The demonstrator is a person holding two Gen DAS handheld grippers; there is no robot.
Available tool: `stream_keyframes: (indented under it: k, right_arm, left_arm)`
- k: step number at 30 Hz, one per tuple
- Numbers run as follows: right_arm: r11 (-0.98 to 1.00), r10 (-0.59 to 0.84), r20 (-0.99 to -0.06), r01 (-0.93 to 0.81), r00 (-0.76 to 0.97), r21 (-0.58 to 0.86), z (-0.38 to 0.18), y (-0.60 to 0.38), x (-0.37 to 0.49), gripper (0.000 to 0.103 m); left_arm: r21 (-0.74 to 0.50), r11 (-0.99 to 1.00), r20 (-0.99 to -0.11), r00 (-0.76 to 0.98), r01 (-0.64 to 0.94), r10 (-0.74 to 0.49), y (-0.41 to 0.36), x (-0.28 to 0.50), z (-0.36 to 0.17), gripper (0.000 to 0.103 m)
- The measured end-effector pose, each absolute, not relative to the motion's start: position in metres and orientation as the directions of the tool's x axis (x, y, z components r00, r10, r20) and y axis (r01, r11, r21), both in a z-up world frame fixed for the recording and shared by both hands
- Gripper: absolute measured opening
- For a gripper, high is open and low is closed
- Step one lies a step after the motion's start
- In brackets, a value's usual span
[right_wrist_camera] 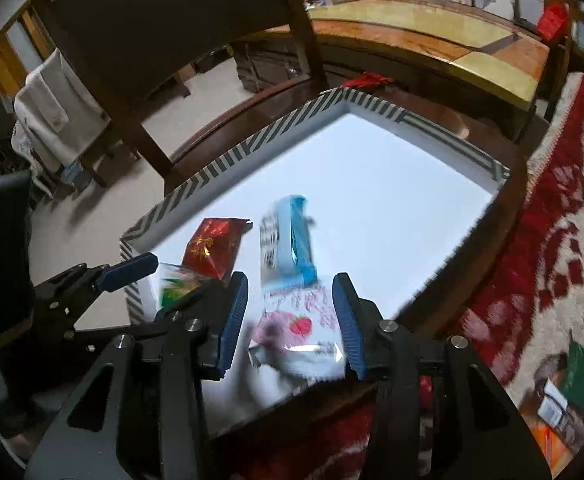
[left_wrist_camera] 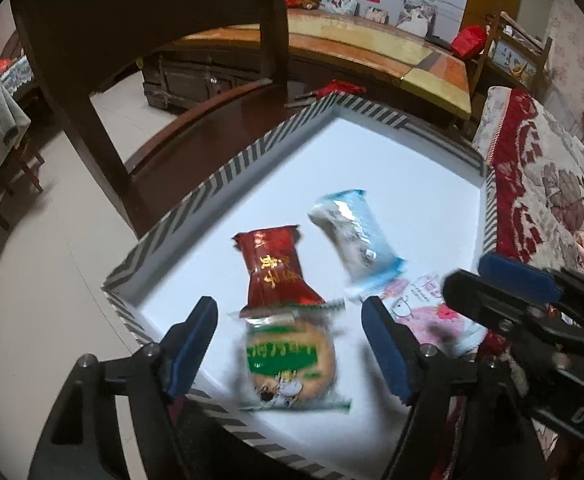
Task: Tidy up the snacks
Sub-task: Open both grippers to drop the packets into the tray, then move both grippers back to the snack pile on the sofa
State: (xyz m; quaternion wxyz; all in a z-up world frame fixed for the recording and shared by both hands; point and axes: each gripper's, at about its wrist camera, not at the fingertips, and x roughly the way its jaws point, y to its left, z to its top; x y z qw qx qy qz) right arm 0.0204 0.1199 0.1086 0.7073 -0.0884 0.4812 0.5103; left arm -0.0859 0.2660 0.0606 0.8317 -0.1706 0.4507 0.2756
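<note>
1. Left gripper [left_wrist_camera: 290, 332]: jaws spread wide over the near end of the tray [left_wrist_camera: 160, 236], pads clear of any wrapper; green cookie packet [left_wrist_camera: 290, 360] lying between the fingers, blurred, on the white floor of the tray.
2. Right gripper [right_wrist_camera: 290, 320]: jaws parted, pads not pressing; pink strawberry packet [right_wrist_camera: 300, 336] lying between them at the near edge of the tray, blurred.
3. Red packet [left_wrist_camera: 274, 270]: flat on the tray floor, its lower end touching the top of the green cookie packet.
4. Blue-and-white packet [left_wrist_camera: 356, 236]: in the tray just right of the red one, tilted, beside the pink strawberry packet.
5. Tray: white inside, striped grey-and-white rim, set on a dark wooden chair [left_wrist_camera: 196, 136].
6. Red patterned cloth [right_wrist_camera: 552, 240]: along the tray's right side.
7. Far half of the tray floor: bare white.
</note>
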Motion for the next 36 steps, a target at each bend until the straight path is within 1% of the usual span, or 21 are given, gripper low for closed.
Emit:
stream_keyframes:
  k: [3,7,16,28,33,36]
  right_arm:
    - [0.484,0.657,-0.753,-0.789,0.041,0.379,0.115,0.095,0.022,0.043]
    - [0.523,0.67,-0.739,-0.755,0.077,0.395,0.12,0.058,0.026,0.044]
    - [0.627,0.634,-0.752,-0.69,0.181,0.363,0.125,-0.034,0.032,0.044]
    - [0.786,0.522,-0.808,-0.521,0.272,0.333,0.093,-0.153,0.048,0.044]
    - [0.807,0.508,-0.815,-0.485,0.28,0.336,0.083,-0.175,0.054,0.044]
    - [0.797,0.519,-0.806,-0.503,0.285,0.335,0.084,-0.173,0.066,0.044]
  left_arm:
    - [-0.027,0.803,-0.831,0.46,-0.596,0.313,0.257,-0.084,0.068,0.079]
    - [-0.035,0.831,-0.82,0.491,-0.555,0.293,0.238,-0.077,0.076,0.081]
    - [-0.076,0.909,-0.814,0.551,-0.411,0.181,0.177,-0.056,0.082,0.086]
    - [-0.121,0.963,-0.835,0.55,-0.242,0.034,0.107,-0.028,0.075,0.088]
    - [-0.112,0.973,-0.848,0.53,-0.201,0.012,0.088,-0.018,0.07,0.088]
    - [-0.107,0.976,-0.852,0.523,-0.19,0.009,0.081,-0.016,0.068,0.088]
